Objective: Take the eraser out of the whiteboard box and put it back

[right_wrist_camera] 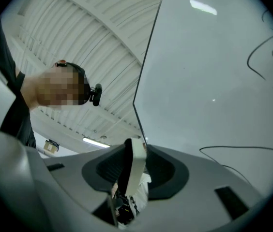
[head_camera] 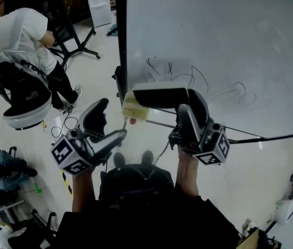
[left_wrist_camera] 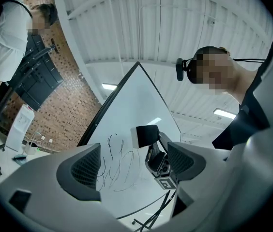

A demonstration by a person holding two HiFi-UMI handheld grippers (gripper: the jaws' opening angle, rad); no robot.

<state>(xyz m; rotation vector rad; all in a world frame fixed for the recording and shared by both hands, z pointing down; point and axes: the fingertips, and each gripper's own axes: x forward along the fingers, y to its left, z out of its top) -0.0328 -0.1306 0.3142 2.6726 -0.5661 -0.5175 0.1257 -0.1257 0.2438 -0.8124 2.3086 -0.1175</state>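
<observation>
The eraser (head_camera: pixel 159 96) is held out of the whiteboard box (head_camera: pixel 135 110), clamped in the right gripper (head_camera: pixel 190 104). It is seen just above and to the right of that cream box, in front of the lower edge of the whiteboard (head_camera: pixel 214 45). Whether the eraser touches the board cannot be told. In the right gripper view the eraser (right_wrist_camera: pixel 132 170) is seen edge-on, pressed between the two dark fingers (right_wrist_camera: pixel 105 170). The left gripper (head_camera: pixel 112 119) is held lower and to the left, apart from the box. Its fingers (left_wrist_camera: pixel 81 170) are spread wide with nothing between them. Black scribbles (head_camera: pixel 188 79) are drawn on the board near the eraser. A person in a white shirt (head_camera: pixel 16 35) is seen on the floor (head_camera: pixel 100 56) at the far left.
</observation>
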